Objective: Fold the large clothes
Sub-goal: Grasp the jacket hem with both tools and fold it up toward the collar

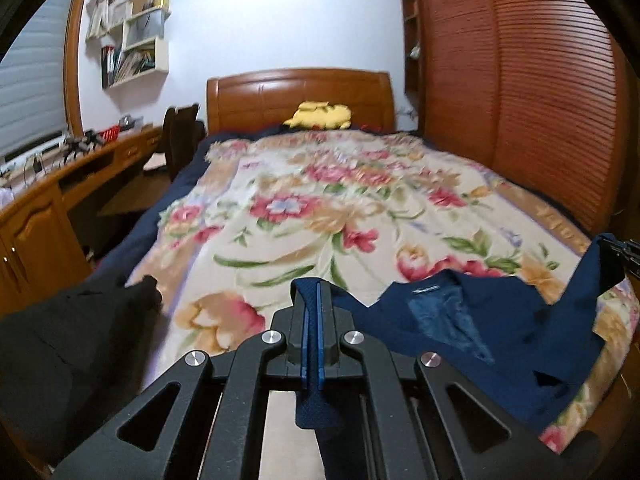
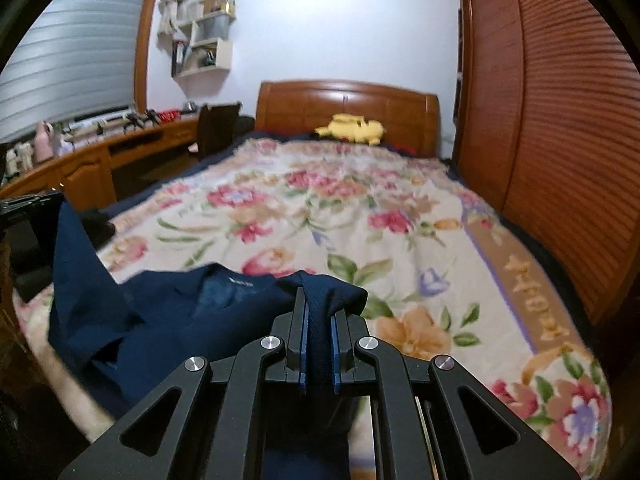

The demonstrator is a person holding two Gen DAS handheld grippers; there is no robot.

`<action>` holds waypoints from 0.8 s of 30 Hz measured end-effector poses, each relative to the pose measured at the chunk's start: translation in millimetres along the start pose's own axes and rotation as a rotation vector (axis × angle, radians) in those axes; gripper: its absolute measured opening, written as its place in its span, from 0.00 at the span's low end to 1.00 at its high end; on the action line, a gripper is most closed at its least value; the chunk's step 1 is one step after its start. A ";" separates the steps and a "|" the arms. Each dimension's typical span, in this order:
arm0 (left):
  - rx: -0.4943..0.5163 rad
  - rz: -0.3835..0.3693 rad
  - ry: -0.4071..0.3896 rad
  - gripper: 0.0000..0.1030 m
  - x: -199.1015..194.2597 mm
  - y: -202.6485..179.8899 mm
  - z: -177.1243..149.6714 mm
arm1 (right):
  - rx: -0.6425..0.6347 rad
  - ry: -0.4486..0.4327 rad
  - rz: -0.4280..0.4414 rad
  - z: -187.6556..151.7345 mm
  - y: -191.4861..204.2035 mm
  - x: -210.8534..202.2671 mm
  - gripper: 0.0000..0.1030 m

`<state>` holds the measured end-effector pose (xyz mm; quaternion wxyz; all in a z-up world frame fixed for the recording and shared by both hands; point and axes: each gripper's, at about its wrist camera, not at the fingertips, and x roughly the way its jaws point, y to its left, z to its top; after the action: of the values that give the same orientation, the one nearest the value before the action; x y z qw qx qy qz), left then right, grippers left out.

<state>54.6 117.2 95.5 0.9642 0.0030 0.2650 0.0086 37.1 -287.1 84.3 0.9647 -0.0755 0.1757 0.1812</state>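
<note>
Both grippers are clamping the navy shirt (image 1: pixel 472 344) at frame bottom, left gripper (image 1: pixel 314 300) and right gripper (image 2: pixel 318 304) gripping cloth, lifting it over the floral bedspread (image 1: pixel 320 216).

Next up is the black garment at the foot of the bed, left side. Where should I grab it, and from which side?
Take the black garment at the peaked edge nearest the floral blanket, coming in from the bed's centre. That edge stands raised off the blanket, so fingers can close around it. The rest lies in a dark heap with no visible hem. Both grippers are shut on the navy shirt.
</note>
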 end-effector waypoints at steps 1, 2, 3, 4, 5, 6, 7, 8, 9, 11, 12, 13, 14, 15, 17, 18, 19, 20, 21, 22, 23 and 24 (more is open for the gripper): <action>-0.011 0.003 0.011 0.03 11.6 2.4 -0.8 | 0.003 0.008 -0.004 1.7 -1.0 10.6 0.08; -0.020 0.003 0.018 0.03 18.0 3.7 -1.2 | 0.009 0.016 -0.004 2.9 -2.4 23.6 0.08; -0.030 0.002 0.026 0.03 25.8 5.1 -0.3 | 0.016 0.019 -0.006 10.9 -5.1 34.3 0.08; -0.035 0.000 0.032 0.03 30.9 6.1 1.1 | 0.025 0.023 -0.008 13.4 -7.4 46.1 0.08; -0.042 0.000 0.034 0.03 38.0 7.6 4.7 | 0.030 0.026 -0.010 18.6 -10.4 49.4 0.08; -0.043 0.003 0.034 0.03 43.5 8.7 9.0 | 0.034 0.026 -0.015 26.1 -11.2 57.7 0.08; -0.042 0.007 0.031 0.03 48.9 9.2 14.3 | 0.038 0.024 -0.022 31.1 -14.1 63.6 0.08; -0.041 0.011 0.025 0.03 54.7 9.8 20.3 | 0.041 0.021 -0.029 37.2 -15.8 71.3 0.08; -0.039 0.016 0.021 0.03 59.2 9.5 25.1 | 0.045 0.017 -0.037 44.1 -17.3 78.7 0.08; -0.034 0.025 0.006 0.03 68.8 7.8 36.1 | 0.054 0.004 -0.053 51.3 -18.5 95.5 0.08; -0.030 0.030 0.000 0.03 74.6 6.6 40.9 | 0.060 -0.003 -0.059 51.1 -18.3 98.1 0.08; -0.023 0.035 0.000 0.03 81.6 3.7 44.3 | 0.064 -0.005 -0.066 51.6 -18.7 106.2 0.08; -0.020 0.035 0.005 0.03 88.8 2.8 45.6 | 0.067 0.000 -0.076 53.1 -18.7 115.9 0.08; -0.019 0.027 0.013 0.03 94.0 1.6 44.8 | 0.067 0.009 -0.083 50.2 -17.3 125.6 0.09; -0.022 -0.001 0.040 0.04 104.2 -1.7 38.4 | 0.070 0.049 -0.085 40.1 -15.1 142.4 0.09; -0.021 -0.015 0.056 0.05 108.1 -3.1 33.7 | 0.069 0.069 -0.076 35.1 -13.4 148.5 0.09; -0.012 -0.026 0.076 0.08 111.5 -6.2 26.5 | 0.066 0.093 -0.064 30.7 -11.9 156.6 0.09; -0.002 -0.029 0.087 0.10 113.5 -8.5 21.6 | 0.061 0.118 -0.055 25.0 -9.2 163.4 0.09; 0.011 -0.027 0.093 0.18 113.1 -11.3 15.4 | 0.054 0.138 -0.054 20.8 -6.7 168.0 0.10; 0.020 -0.030 0.091 0.29 110.5 -13.6 9.5 | 0.047 0.156 -0.059 17.7 -4.0 171.9 0.14; 0.025 -0.037 0.088 0.35 107.6 -16.1 6.1 | 0.040 0.170 -0.067 15.0 -1.1 173.7 0.15; 0.026 -0.047 0.080 0.45 102.3 -17.2 1.4 | 0.035 0.177 -0.073 13.7 1.1 174.4 0.18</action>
<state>143.5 101.8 44.3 0.9526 0.0089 0.3036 -0.0175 193.2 -226.9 33.1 0.9525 -0.0807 0.2608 0.1352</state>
